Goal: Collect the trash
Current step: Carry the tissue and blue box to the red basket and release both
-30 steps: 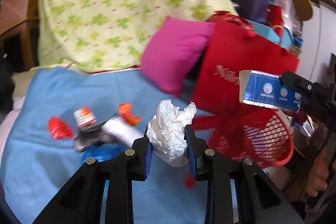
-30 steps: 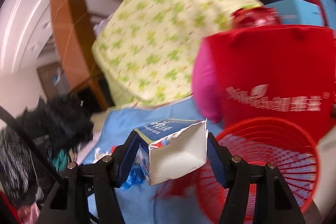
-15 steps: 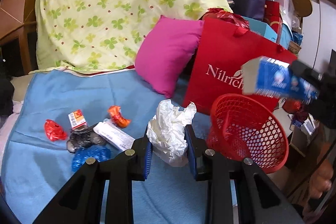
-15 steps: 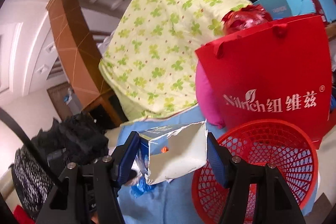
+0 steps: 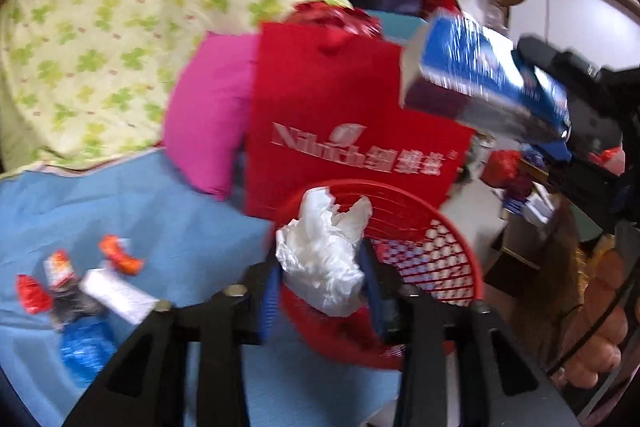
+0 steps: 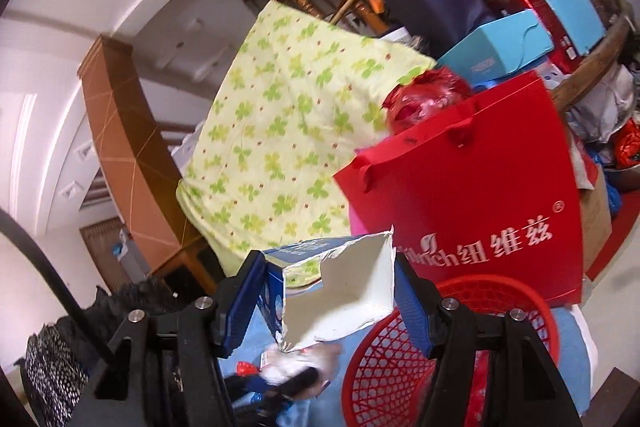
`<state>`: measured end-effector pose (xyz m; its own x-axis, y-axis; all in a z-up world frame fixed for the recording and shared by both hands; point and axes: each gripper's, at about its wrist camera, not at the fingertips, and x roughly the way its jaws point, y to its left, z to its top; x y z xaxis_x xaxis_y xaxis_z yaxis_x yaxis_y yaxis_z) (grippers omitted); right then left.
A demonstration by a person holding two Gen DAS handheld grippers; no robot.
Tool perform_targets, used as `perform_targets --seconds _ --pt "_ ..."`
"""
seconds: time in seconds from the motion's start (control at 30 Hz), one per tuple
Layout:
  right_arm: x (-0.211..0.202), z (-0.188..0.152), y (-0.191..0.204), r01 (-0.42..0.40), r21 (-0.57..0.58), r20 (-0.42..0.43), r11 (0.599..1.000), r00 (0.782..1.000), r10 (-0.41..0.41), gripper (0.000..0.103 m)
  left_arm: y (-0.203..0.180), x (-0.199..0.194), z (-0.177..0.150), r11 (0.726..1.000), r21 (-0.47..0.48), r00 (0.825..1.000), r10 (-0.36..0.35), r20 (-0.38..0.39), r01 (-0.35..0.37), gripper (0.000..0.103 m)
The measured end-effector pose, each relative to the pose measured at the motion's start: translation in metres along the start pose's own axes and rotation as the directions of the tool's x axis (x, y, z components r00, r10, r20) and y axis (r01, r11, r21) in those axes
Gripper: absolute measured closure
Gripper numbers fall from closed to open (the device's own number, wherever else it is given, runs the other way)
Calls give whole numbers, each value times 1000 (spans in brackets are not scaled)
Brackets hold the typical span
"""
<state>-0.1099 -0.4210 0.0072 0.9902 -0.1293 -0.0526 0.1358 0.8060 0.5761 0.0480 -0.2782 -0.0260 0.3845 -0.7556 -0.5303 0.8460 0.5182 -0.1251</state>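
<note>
The left gripper (image 5: 322, 281) points down at a slant over the near rim of the red basket (image 5: 432, 259), and its jaws have just been opening: the crumpled white tissue (image 5: 324, 259) sits between the blue pads with a gap showing on the left side, while on the right it lies against or just in front of the pad (motion blur makes that edge hard to read), so the grip looks loosened rather than clamped. The tissue hangs above the basket's near edge, in front of the red bag (image 5: 348, 115) that stands behind the basket. To the left of the basket, on the blue sheet (image 5: 168, 211), lie the remaining scraps: an orange wrapper (image 5: 120, 259), a white packet (image 5: 118, 295), a red wrapper (image 5: 32, 293) and a blue wrapper (image 5: 86, 347). The right gripper (image 6: 332, 297) is held about level and rolled somewhat, above and to the right of the basket as the left camera sees it, its pads pressed against the two sides of a torn blue-and-white carton (image 6: 340, 291) whose open end faces forward. A hand (image 5: 600, 315) shows at the right edge of the left view, below that gripper. From the right camera the basket lies just below and right of the carton, with the red bag directly behind it.
</note>
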Motion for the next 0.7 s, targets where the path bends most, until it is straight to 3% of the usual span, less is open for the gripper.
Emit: perform_targets --seconds 0.03,0.07,0.2,0.33,0.47,0.57,0.63,0.7 --pt "-2 2 -3 4 7 4 1000 1000 -4 36 -3 10 1 1000 -6 1000 -16 -23 16 37" --pt "-1 2 -4 6 12 2 1000 1000 -6 36 -3 14 0 1000 -13 999 -17 -31 16 32" --pt "10 -1 0 1 14 -26 1000 1000 -1 36 18 8 -11 999 -54 999 5 -32 -7 32" --pt "32 -16 19 -31 -29 -91 999 995 28 37 70 -22 -36 987 -110 993 115 -28 -118 32" --pt "69 -49 54 -86 -96 -207 992 976 64 37 150 -61 -79 918 -240 949 308 -67 -315 32" --pt "103 -81 79 -134 -125 -306 983 948 90 36 204 -77 -108 836 -322 895 422 -143 -445 32" --pt "132 -109 97 -145 -161 -394 976 916 72 36 226 -80 -121 803 -355 878 446 -175 -479 32" --pt "158 -138 105 -132 -201 -456 971 890 27 36 237 -75 -128 791 -375 876 441 -197 -483 32"
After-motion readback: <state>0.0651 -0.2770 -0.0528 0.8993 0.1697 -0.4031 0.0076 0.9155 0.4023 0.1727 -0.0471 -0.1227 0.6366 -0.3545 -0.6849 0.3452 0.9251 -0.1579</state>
